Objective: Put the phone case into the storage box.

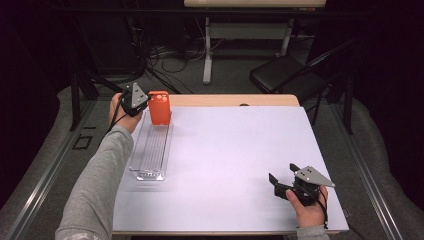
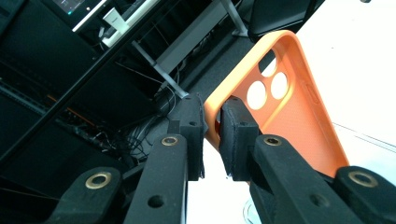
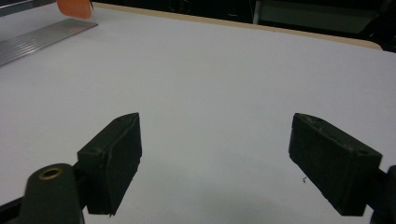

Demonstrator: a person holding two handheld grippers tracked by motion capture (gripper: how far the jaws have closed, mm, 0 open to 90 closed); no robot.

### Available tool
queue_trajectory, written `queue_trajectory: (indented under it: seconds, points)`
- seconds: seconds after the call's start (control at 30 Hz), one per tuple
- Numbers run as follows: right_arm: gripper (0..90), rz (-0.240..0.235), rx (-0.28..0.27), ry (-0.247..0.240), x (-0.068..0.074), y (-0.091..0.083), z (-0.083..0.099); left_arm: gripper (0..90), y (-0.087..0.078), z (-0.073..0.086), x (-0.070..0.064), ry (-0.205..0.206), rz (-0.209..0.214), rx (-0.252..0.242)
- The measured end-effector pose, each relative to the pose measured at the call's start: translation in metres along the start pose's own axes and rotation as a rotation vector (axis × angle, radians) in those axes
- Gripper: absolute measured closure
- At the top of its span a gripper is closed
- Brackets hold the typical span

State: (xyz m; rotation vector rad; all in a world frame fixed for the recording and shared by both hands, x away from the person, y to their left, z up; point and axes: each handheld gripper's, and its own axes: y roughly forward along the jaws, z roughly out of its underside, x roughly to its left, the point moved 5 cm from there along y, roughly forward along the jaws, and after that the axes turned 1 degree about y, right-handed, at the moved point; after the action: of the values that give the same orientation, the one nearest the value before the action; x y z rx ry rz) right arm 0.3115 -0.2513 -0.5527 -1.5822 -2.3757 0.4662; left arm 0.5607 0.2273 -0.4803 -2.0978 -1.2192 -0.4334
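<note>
An orange phone case (image 1: 159, 107) stands upright at the far end of a clear ribbed rack (image 1: 151, 150) on the left of the white table. My left gripper (image 1: 145, 102) holds it from the left. In the left gripper view the jaws (image 2: 211, 106) pinch the case's rim, and the case (image 2: 289, 116) shows its hollow inside with camera cut-outs. My right gripper (image 1: 282, 173) rests near the front right corner, open, nothing between its fingers (image 3: 215, 126). From there the orange case (image 3: 74, 8) and the rack (image 3: 42, 38) appear far off at the upper left.
White paper covers the table (image 1: 235, 145), with a wooden edge along the back. Behind the table stand a black folding chair (image 1: 287, 74), a desk leg (image 1: 207, 50) and floor cables (image 1: 165, 55). Dark shelving stands at the left.
</note>
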Motion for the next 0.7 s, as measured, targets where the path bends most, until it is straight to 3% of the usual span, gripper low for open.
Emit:
queue_trajectory:
  seconds: [0.7]
  points:
    - [17.1,-0.001,0.010,0.005,-0.001,0.002,0.002,80.4,0.001,0.010,-0.004,-0.010,-0.001,-0.013]
